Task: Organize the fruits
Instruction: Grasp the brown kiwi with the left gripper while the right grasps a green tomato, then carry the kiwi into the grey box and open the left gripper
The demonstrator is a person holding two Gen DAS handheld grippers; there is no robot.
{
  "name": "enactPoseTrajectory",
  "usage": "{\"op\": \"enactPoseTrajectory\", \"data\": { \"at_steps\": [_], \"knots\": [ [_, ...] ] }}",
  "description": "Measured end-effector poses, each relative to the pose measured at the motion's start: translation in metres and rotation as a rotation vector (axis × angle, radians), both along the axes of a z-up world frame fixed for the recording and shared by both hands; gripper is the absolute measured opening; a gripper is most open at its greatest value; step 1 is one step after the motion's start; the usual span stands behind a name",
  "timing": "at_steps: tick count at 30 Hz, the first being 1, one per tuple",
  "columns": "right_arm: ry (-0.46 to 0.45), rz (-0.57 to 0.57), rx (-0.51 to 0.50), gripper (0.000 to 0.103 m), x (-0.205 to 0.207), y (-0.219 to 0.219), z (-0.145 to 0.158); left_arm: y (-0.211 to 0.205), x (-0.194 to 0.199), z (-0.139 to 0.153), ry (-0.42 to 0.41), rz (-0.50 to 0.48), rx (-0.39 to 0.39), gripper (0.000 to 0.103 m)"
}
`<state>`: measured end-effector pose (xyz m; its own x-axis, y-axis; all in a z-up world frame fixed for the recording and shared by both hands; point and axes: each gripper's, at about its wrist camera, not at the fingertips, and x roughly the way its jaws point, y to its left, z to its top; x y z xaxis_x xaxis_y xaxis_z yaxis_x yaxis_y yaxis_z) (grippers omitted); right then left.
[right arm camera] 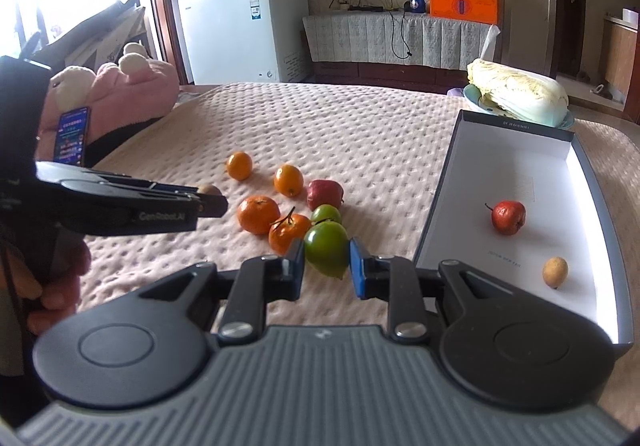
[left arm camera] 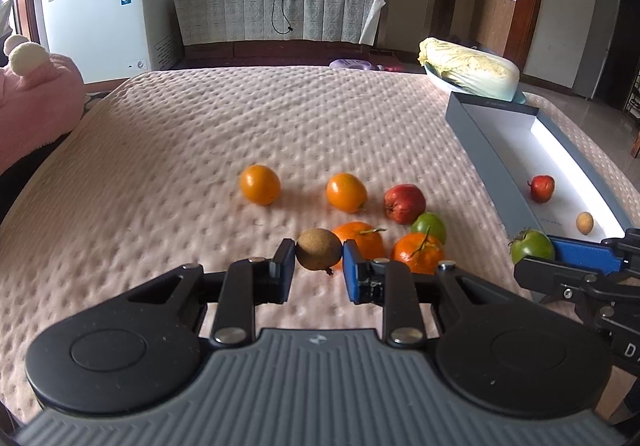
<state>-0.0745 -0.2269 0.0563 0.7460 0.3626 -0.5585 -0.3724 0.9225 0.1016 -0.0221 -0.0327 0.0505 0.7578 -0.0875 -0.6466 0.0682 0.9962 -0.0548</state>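
The left gripper (left arm camera: 319, 255) is clamping a brown longan (left arm camera: 319, 248) between its pads, above the bedspread (left arm camera: 200, 150). The right gripper (right arm camera: 327, 255) is pinching a green fruit (right arm camera: 327, 248) the same way. Both are sitting left of the open box (right arm camera: 516, 162), which is holding a red fruit (right arm camera: 508, 217) and what looks like another longan (right arm camera: 555, 272). Loose oranges (right arm camera: 258, 214) are lying further left of the box.

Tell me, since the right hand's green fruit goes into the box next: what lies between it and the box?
Nothing in the right wrist view: only bare bedspread separates the green fruit, clamped in the right gripper, from the box.
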Motion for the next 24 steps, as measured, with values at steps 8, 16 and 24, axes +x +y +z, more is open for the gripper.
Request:
{"op": "enactPoseTrajectory", "data": {
  "at_steps": [8,16,24],
  "knots": [
    [-0.033,-0.031,0.002,0.027,-0.003,-0.016,0.008,-0.024,0.005,0.008,-0.023,-0.028,-0.002,0.030],
    [-0.048,-0.050,0.014,0.027,-0.006,-0.030,0.013,-0.047,0.006,0.011,-0.043,-0.062,0.002,0.030],
    [-0.061,-0.089,0.019,0.027,-0.009,-0.049,0.017,-0.068,0.009,0.016,-0.057,-0.087,-0.017,0.030]
  ]
}}
